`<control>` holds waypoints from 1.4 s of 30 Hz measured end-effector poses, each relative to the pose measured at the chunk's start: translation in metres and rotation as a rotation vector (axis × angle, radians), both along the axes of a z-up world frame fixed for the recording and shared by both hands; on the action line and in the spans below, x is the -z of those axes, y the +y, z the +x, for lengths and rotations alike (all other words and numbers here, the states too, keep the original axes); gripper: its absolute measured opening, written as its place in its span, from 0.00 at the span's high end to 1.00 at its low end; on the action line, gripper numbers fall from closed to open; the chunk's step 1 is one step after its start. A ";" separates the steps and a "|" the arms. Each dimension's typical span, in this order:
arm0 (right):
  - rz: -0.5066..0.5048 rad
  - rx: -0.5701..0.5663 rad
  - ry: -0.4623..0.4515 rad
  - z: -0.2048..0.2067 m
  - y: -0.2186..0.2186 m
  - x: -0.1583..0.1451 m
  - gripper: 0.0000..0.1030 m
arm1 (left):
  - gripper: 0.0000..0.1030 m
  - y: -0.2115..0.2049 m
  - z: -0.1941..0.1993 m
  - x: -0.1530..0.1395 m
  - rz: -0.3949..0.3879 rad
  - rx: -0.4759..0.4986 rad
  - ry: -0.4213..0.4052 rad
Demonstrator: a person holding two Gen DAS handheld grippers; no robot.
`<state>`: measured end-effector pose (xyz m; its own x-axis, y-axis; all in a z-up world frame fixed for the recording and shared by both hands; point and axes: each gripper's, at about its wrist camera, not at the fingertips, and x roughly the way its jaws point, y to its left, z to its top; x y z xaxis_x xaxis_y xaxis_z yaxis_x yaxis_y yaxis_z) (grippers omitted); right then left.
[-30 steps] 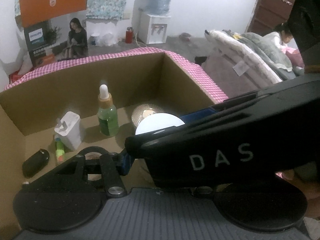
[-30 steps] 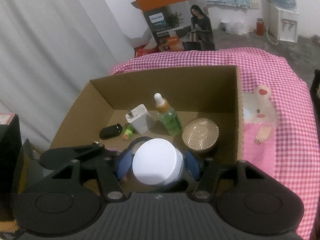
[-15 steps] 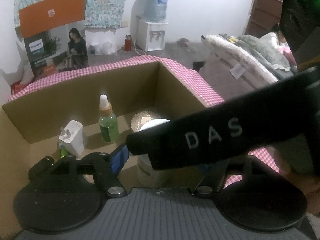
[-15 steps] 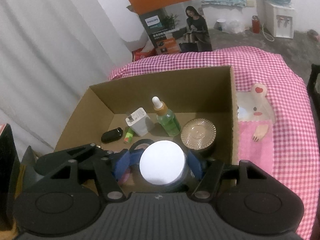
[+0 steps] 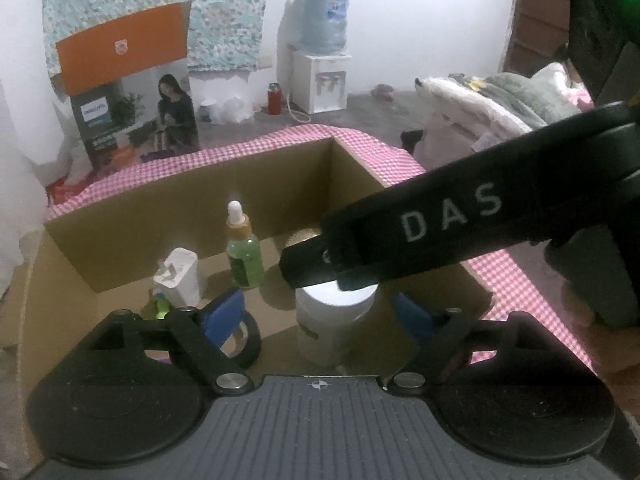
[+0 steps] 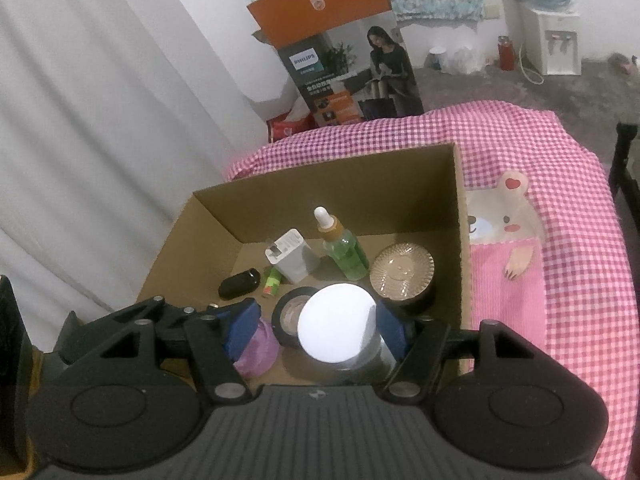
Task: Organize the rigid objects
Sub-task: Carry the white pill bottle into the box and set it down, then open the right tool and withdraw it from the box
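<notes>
Our right gripper [image 6: 314, 330] had its fingers spread, released around the white-lidded jar [image 6: 338, 330], which stood in the cardboard box [image 6: 332, 196] near its front right corner, beside the gold-lidded jar [image 6: 402, 272]. Our left gripper [image 5: 320, 318] hung parted, empty.

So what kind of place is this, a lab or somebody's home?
Most likely someone's home, a lived-in room: a pink checked cloth with a bear picture covers the surface, a white water dispenser stands by the wall, and rumpled bedding lies nearby.
</notes>
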<state>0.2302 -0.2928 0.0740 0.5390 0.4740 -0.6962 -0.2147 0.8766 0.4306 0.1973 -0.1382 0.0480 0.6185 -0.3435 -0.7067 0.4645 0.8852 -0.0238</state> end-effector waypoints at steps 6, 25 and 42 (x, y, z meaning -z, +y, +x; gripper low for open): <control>0.003 0.004 -0.023 -0.009 0.002 -0.009 0.34 | 0.15 0.002 -0.009 -0.007 0.013 -0.015 -0.027; 0.005 0.027 -0.106 -0.051 0.009 -0.036 0.34 | 0.07 0.021 -0.042 -0.026 0.035 -0.054 -0.102; -0.171 0.253 -0.272 -0.133 0.020 -0.032 0.00 | 0.00 0.077 -0.082 -0.039 0.043 -0.267 -0.158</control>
